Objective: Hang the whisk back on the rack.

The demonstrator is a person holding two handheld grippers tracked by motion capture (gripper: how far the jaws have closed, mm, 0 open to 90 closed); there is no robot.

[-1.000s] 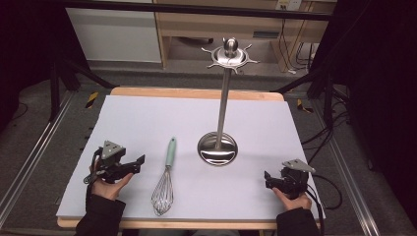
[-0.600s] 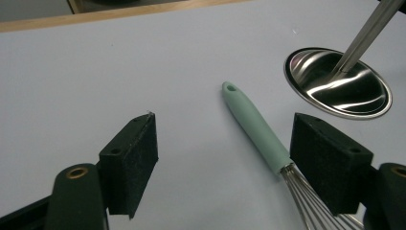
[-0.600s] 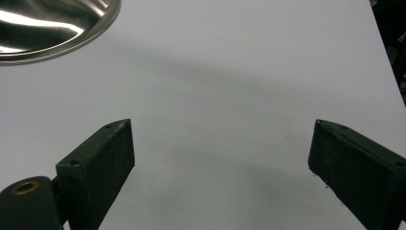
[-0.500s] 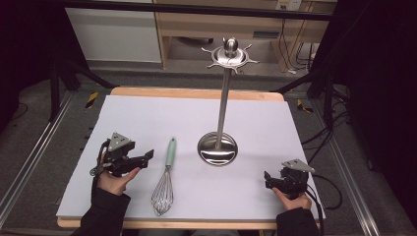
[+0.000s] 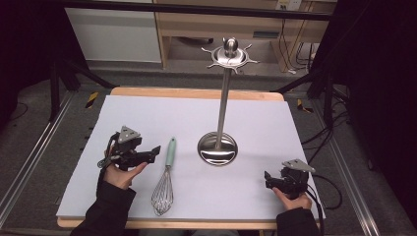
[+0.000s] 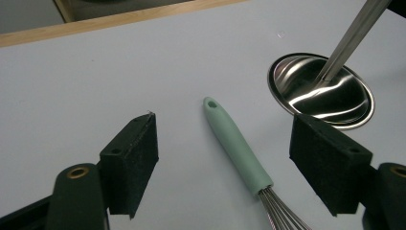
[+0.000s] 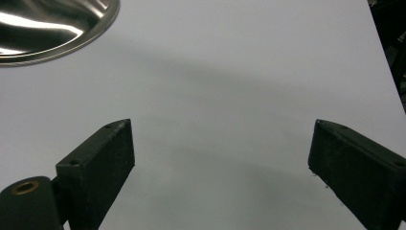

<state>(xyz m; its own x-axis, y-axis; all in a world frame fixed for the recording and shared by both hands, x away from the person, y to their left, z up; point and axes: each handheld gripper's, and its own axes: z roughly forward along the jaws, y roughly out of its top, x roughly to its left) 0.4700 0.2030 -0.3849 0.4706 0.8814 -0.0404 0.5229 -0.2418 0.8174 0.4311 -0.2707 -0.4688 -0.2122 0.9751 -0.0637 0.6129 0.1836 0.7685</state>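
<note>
From the high view, the whisk (image 5: 165, 179) lies on the tabletop (image 5: 255, 128) beside the left claw (image 5: 153, 152). The left gripper view shows jaws spread around its mint handle (image 6: 237, 146), a light, stiff, likely smooth grip point. In the right gripper view, the right claw (image 7: 220, 165) is spread over bare surface.

This place looks like a lab or a recording studio, not a home kitchen. The table (image 5: 196, 96) has a plain white sheet on a wooden board and it stands between metal floor rails (image 5: 29, 162). Black curtains (image 5: 378, 73) hang at both sides, and many loose cables (image 5: 314, 142) lie on the grey floor. Behind the table there is a light wooden shelf unit (image 5: 216, 29) with more wires.
</note>
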